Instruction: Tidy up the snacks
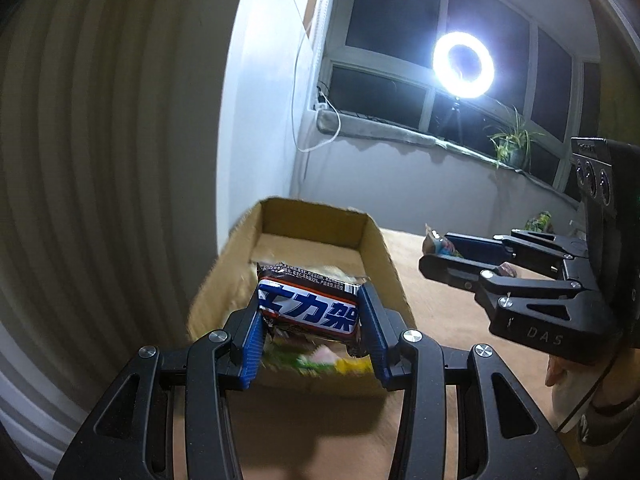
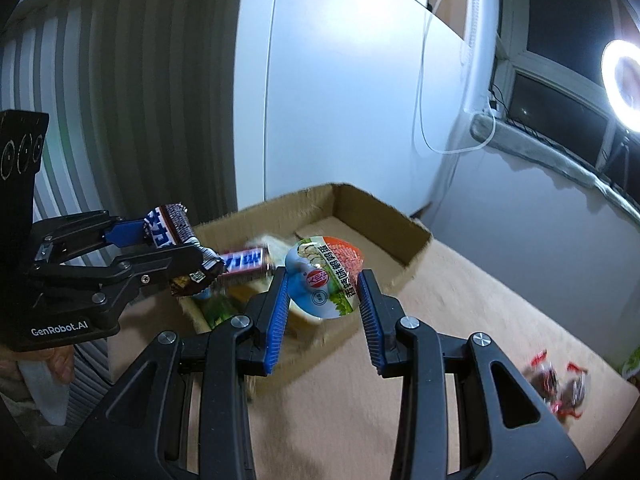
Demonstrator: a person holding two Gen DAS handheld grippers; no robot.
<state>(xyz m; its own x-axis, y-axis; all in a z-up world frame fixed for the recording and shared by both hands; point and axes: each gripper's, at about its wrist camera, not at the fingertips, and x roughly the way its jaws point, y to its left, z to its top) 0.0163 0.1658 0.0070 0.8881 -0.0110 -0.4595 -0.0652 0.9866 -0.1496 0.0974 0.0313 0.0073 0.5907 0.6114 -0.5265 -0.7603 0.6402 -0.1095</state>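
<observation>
My left jaws [image 1: 310, 316] hold a chocolate bar [image 1: 308, 310] above the box [image 1: 384, 248]. My right jaws [image 2: 324, 300] hold a jelly cup [image 2: 324, 276] above the box too, ready to drop in.

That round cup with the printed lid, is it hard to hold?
Probably: the round cup looks small and smooth, pinched only at its edges in the right gripper, so it might slip or swivel. It hangs tilted, which suggests it is light.
</observation>
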